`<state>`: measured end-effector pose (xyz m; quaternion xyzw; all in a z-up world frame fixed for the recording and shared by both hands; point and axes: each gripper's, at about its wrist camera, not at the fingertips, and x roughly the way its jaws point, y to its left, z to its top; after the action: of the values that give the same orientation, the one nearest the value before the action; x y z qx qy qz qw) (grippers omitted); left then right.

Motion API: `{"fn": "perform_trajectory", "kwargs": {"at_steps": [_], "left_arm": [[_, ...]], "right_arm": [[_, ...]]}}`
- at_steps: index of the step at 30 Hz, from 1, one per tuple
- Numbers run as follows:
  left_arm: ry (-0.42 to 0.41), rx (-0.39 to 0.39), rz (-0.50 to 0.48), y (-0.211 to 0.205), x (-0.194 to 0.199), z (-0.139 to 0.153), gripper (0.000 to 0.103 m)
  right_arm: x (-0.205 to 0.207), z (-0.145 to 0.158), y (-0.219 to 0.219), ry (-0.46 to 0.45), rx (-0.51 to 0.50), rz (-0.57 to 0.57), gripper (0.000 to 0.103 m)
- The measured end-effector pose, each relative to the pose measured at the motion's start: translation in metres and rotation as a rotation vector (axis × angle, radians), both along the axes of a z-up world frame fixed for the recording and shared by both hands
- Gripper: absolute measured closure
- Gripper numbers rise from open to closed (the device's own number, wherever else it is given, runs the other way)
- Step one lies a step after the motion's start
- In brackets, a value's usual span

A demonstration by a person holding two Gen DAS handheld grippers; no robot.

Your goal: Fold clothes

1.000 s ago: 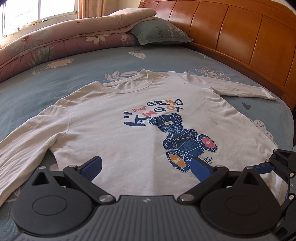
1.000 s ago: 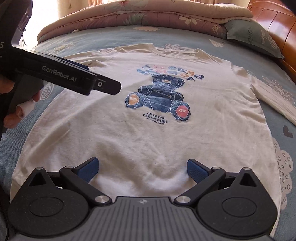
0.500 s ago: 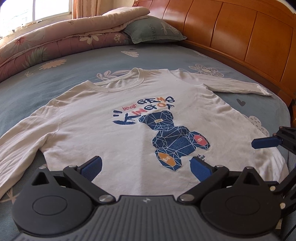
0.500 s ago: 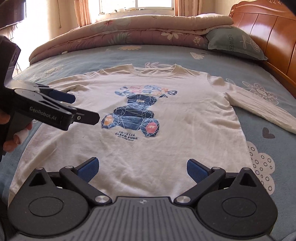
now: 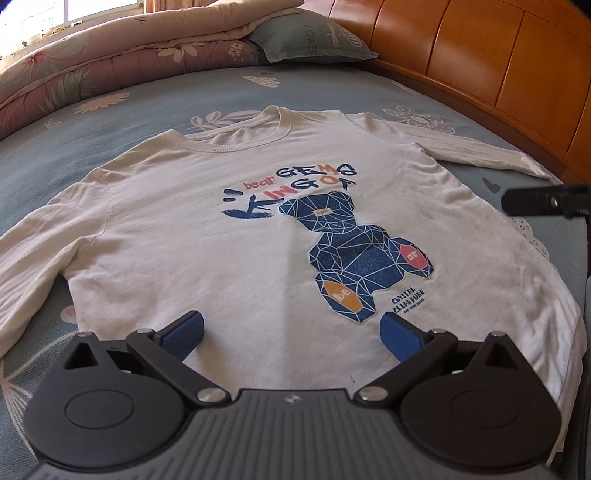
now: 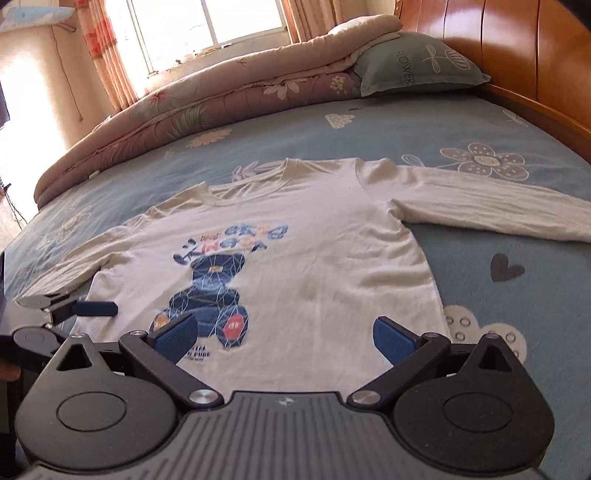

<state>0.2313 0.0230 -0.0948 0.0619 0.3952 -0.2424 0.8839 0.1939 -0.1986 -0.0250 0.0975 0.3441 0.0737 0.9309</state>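
A white long-sleeved shirt (image 5: 229,236) with a blue bear print (image 5: 354,251) lies flat, face up, on the bed, both sleeves spread out. My left gripper (image 5: 291,334) hovers open over the shirt's hem, nothing between its blue pads. In the right wrist view the same shirt (image 6: 325,258) spreads ahead, its right sleeve (image 6: 491,206) stretched toward the headboard. My right gripper (image 6: 282,338) is open above the lower right part of the hem. The left gripper's fingers (image 6: 92,308) show at the left edge of that view.
The bed has a blue flowered sheet (image 6: 517,295). A folded pink quilt (image 6: 221,96) and a grey-green pillow (image 6: 417,62) lie at the far end. A wooden headboard (image 5: 498,62) runs along the right side. A window with curtains (image 6: 207,26) is behind.
Both grippers have drawn back and tilted up, so more of the bed and the window shows. The right gripper has shifted right toward the shirt's right side. Both stay open.
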Motion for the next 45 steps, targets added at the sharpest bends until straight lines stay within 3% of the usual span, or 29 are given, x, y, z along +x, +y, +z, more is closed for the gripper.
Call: {"fn": "perform_trajectory", "kwargs": {"at_steps": [3,7,14,19,21,26,28,34,41,43,45], "left_arm": [[-0.002,-0.01,0.012,0.004,0.003,0.001,0.002],[-0.001,-0.05,0.05,0.018,0.01,0.003,0.002],[0.025,-0.112,0.052,0.028,0.019,-0.004,0.001],[0.015,-0.135,0.04,0.031,0.022,-0.006,0.001],[0.015,-0.149,0.038,0.033,0.023,-0.007,0.001],[0.004,-0.14,0.033,0.032,0.023,-0.007,0.001],[0.001,-0.127,0.032,0.03,0.022,-0.007,0.001],[-0.016,-0.081,0.011,0.026,0.019,-0.008,0.001],[-0.002,-0.117,-0.048,0.038,0.019,-0.007,0.001],[0.004,-0.135,-0.055,0.041,0.02,-0.007,0.001],[0.005,-0.142,-0.057,0.041,0.021,-0.007,0.001]], "right_arm": [[0.044,0.017,-0.02,-0.04,-0.02,-0.027,0.0],[0.11,0.025,-0.047,-0.064,0.035,-0.034,0.0],[0.22,-0.009,-0.067,0.001,0.201,0.023,0.0],[0.272,-0.049,-0.06,0.086,0.14,0.013,0.0],[0.283,-0.06,-0.056,0.079,0.099,0.011,0.0],[0.304,-0.056,-0.043,0.053,0.01,-0.038,0.0],[0.299,-0.047,-0.026,0.034,-0.02,-0.025,0.0],[0.28,-0.028,0.059,0.053,-0.044,0.288,0.0],[0.307,-0.038,0.159,0.092,-0.253,0.507,0.0],[0.318,-0.048,0.176,0.097,-0.321,0.496,0.0],[0.329,-0.054,0.181,0.078,-0.312,0.463,0.0]]}}
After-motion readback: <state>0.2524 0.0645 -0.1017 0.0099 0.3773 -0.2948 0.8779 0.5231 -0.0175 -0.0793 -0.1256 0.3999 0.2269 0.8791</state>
